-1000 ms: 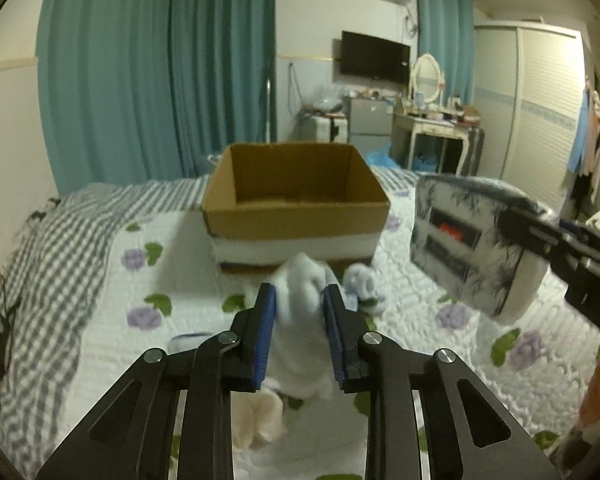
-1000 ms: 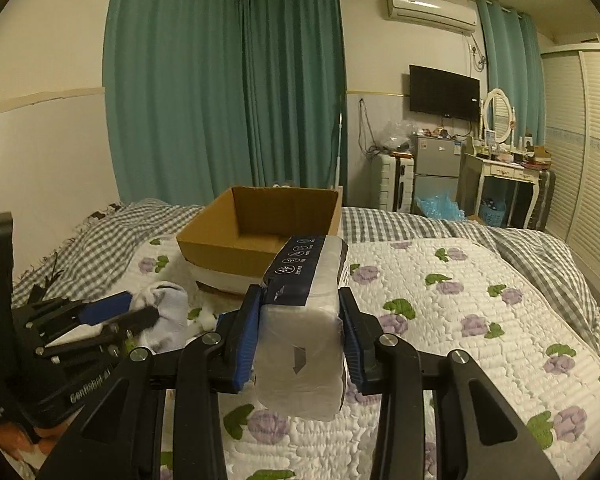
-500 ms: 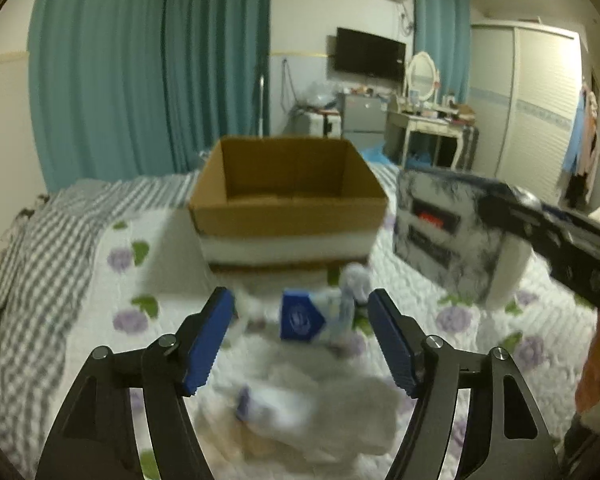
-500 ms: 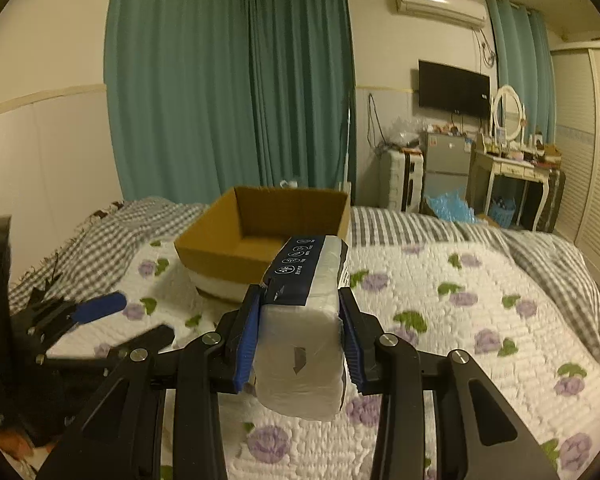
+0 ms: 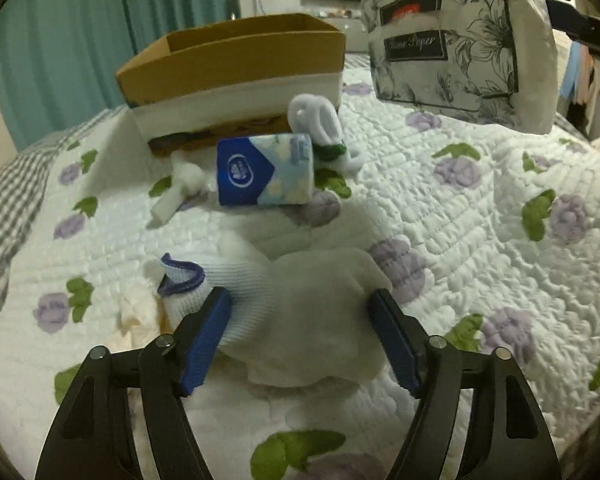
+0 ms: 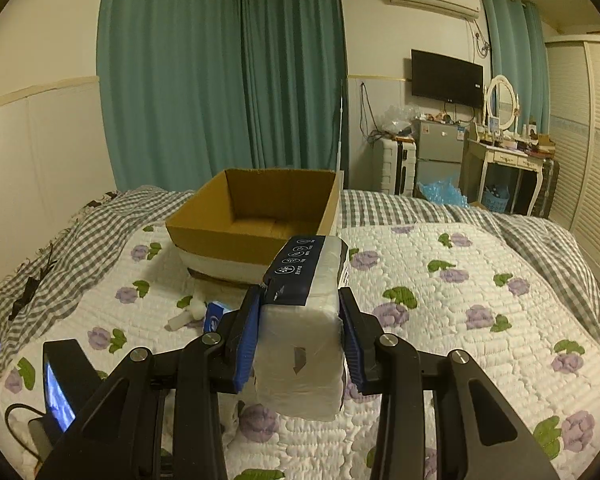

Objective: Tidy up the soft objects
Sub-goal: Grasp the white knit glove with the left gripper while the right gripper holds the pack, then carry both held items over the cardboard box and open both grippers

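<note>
The left wrist view sat low and close over the quilt (image 5: 480, 216), looking forward between its own fingers toward the cardboard box (image 5: 236, 64) nearby. The right wrist view rode higher and farther back, facing the same box (image 6: 256, 216) with curtains (image 6: 220, 72) and a television (image 6: 446, 78) behind. Both views shared the box, the flowered quilt (image 6: 460, 320) and the small blue tissue pack (image 5: 265, 169).

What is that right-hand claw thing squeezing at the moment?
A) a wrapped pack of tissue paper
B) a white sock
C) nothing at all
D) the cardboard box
A: the right gripper has its blue pads pressed against both sides of the wrapped tissue pack, held above the bed short of the cardboard box.
</note>
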A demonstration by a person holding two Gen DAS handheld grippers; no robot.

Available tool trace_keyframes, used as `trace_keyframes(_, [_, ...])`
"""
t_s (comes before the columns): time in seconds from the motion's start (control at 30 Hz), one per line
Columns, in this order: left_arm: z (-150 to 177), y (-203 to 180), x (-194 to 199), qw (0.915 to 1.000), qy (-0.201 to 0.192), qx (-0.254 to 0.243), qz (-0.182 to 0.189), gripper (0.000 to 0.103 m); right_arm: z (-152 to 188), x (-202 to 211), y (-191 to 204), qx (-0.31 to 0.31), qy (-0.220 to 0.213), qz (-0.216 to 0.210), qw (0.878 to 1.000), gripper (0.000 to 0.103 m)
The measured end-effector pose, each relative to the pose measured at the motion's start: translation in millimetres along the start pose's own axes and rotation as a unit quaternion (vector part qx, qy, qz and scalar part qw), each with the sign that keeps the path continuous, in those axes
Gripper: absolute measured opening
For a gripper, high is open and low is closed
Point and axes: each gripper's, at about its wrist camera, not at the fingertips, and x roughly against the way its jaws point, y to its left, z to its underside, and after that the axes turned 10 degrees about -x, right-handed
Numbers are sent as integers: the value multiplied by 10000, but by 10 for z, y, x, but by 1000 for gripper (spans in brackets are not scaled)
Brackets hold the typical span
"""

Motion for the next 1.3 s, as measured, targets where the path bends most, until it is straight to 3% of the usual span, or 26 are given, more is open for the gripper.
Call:
trace_keyframes(0.07, [17, -17, -82, 10000, 63, -60, 11, 87, 22, -41, -27, -26, 76, 24, 10000, 37])
trace_keyframes(0.13, [56, -54, -241, 9993, 338, -167, -85, 89, 52, -80, -41, -40, 155, 27, 9999, 37])
trace_keyframes(0.2, [74, -80, -330, 9981, 473, -301, -273, 85, 83, -113, -45, -44, 220, 30, 9997, 37])
trace_keyframes(0.37, [65, -40, -160, 9991, 207, -277, -247, 66, 146, -184, -81, -92, 379, 39, 9992, 37])
trace_keyframes(0.5, [13, 28, 115, 9998, -148, -105, -124, 64, 141, -168, -65, -69, 355, 16, 9993, 37])
trace_keyframes(0.63, [-174, 133, 577, 9968, -784, 4, -162, 64, 84, -115, -21, -21, 278, -56, 9996, 37])
trace_keyframes(0.77, [-445, 367, 900, 9923, -1220, 188, -105, 64, -170, -75, 55, 25, 52, -233, 9997, 37])
trace_keyframes(0.93, [-948, 729, 1101, 9851, -1683, 223, -285, 64, -666, -98, 227, 191, -432, -444, 9979, 37])
trace_keyframes(1.07, [-1397, 949, 960, 9818, -1826, 74, -513, 64, -1015, -384, 381, 330, -656, -600, 9955, 37])
trace_keyframes(1.3, [-1863, 1200, 191, 9883, -1394, 36, -613, 64, -1197, -1276, 407, 321, -380, -539, 9973, 37])
